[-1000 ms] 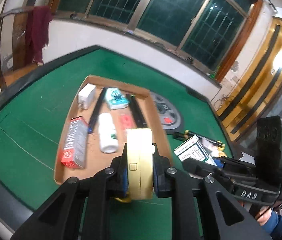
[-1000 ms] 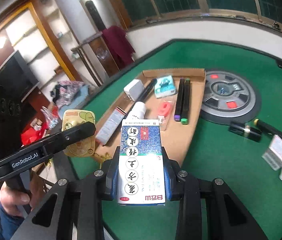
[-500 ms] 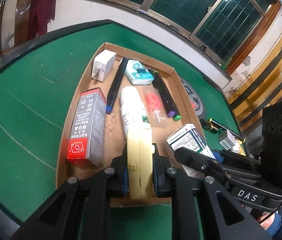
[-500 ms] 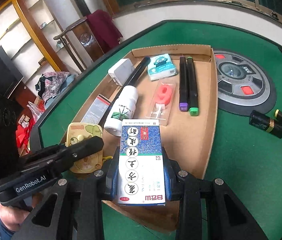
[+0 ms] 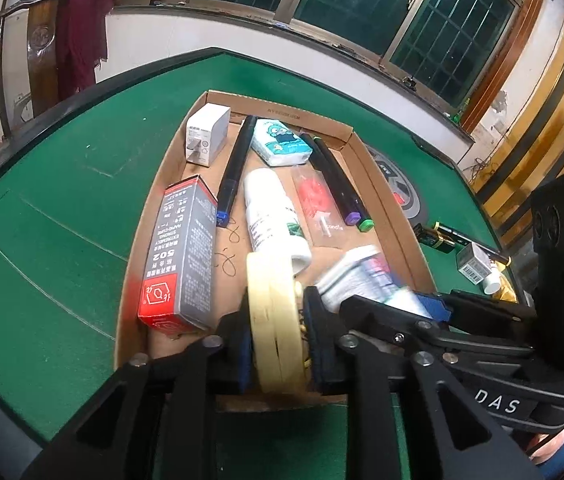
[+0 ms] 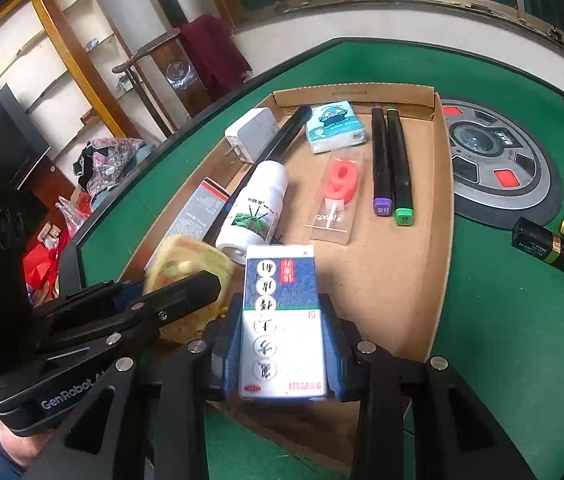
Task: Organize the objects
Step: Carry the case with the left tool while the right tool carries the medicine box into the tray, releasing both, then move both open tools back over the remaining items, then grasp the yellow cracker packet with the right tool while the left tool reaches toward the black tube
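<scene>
Green felt covers the counter (image 5: 62, 216), and a shallow cardboard tray (image 5: 398, 220) sits on it below dark barred windows. Over the tray's near edge, the left gripper (image 5: 278, 340) has a pale yellow round case (image 5: 276, 320) standing on edge between its fingers, which are opening (a gap shows at the 3 o'clock pad). At 3 o'clock from it, the right gripper (image 6: 282, 356) clamps a blue-and-white medicine box (image 6: 282, 320) flat between closed blue pads. Farther in lie a white bottle (image 6: 256, 208), a grey-and-red glue box (image 5: 180, 256) and two markers (image 6: 392, 168).
</scene>
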